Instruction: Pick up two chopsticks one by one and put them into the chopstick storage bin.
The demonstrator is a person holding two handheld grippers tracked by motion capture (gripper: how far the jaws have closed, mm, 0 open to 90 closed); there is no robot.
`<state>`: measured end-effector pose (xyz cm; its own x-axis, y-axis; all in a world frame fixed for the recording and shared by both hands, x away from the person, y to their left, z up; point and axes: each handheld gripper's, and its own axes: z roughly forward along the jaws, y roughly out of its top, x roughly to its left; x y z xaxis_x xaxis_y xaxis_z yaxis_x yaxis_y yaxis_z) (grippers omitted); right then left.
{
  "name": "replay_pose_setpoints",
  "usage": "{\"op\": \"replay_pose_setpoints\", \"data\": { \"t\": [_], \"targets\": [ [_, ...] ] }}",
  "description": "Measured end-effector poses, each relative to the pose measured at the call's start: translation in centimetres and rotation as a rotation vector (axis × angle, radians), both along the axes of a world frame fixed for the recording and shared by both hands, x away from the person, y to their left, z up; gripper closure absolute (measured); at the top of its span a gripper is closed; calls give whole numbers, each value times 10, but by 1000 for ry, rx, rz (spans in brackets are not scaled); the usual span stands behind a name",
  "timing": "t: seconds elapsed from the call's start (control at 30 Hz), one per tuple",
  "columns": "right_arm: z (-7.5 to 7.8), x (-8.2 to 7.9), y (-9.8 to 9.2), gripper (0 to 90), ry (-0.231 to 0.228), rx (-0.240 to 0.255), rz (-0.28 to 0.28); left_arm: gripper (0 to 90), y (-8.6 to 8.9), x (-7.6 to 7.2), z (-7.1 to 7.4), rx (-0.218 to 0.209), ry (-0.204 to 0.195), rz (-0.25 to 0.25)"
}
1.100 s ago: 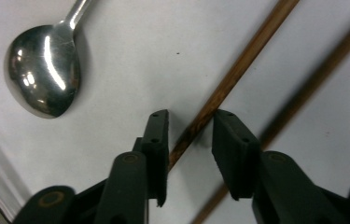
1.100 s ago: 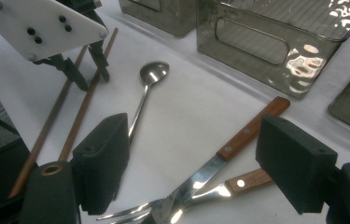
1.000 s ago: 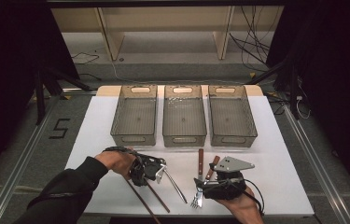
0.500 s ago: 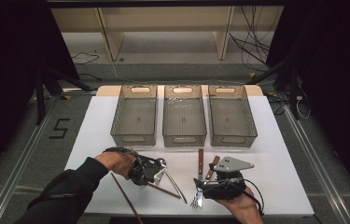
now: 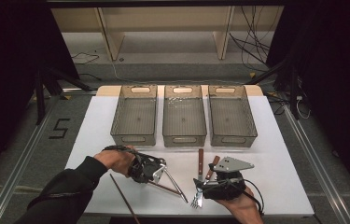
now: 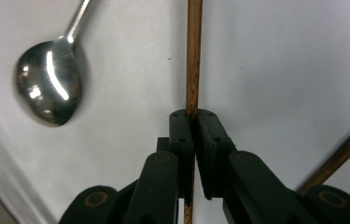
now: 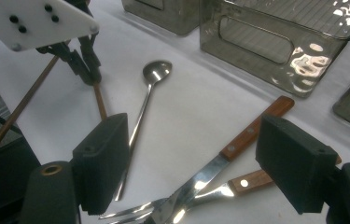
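Wooden chopstick point(image 6: 192, 56) sits clamped between the left gripper's point(image 6: 194, 122) jaws; the right gripper point(image 7: 196, 154) gapes wide, knife point(image 7: 228, 151) and fork point(image 7: 210, 193) between its jaws.

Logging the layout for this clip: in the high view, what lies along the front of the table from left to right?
Loose chopstick → left gripper, shut on a second chopstick → spoon → fork → right gripper, jaws open.

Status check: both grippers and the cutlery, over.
Left gripper shut on chopstick. Right gripper open over knife and fork. Spoon lies loose between.
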<state>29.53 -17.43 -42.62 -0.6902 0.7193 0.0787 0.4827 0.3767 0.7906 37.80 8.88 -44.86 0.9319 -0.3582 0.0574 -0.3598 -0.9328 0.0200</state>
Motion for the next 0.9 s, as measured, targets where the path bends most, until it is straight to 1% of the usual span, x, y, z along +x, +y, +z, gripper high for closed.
{"op": "replay_pose_setpoints", "data": {
  "t": [0.03, 0.1, 0.2, 0.23, 0.3, 0.33, 0.4, 0.47, 0.57, 0.6, 0.63, 0.67, 0.73, 0.83, 0.9],
  "targets": [
    [0, 0, 0, 266, 0, 0, 0, 851, 0, 1, 2, -5, -6, -5],
    [0, 0, 0, 266, -1, 2, -1, 851, 2, 2, 8, -22, -12, 12],
    [1, 0, -1, 266, -5, 7, -4, 851, 5, 3, 17, -49, -43, 32],
    [1, 0, -1, 266, -8, 8, -5, 851, 6, 4, 20, -64, -58, 37],
    [1, -1, -1, 266, -15, 14, -4, 851, 9, 6, 28, -91, -71, 54],
    [1, -1, -2, 266, -22, 16, -4, 851, 11, 7, 31, -111, -76, 67],
    [2, -1, -2, 266, -35, 24, -5, 851, 15, 10, 38, -135, -99, 93],
    [4, -3, -3, 266, -49, 36, -7, 850, 21, 14, 45, -176, -117, 130],
    [4, -3, -4, 266, -56, 42, -10, 850, 29, 22, 56, -228, -145, 209],
    [4, -3, -4, 266, -60, 45, -11, 850, 32, 25, 58, -252, -154, 254],
    [5, -3, -5, 265, -63, 50, -10, 850, 35, 28, 60, -264, -161, 290],
    [5, -3, -5, 265, -63, 50, -10, 850, 38, 32, 63, -264, -167, 314],
    [5, -4, -5, 264, -73, 61, -8, 850, 42, 38, 67, -287, -179, 385],
    [5, -4, -5, 264, -76, 65, -9, 850, 47, 46, 74, -331, -199, 484],
    [5, -4, -5, 264, -76, 64, -8, 850, 50, 51, 79, -373, -207, 546]
  ]
}}
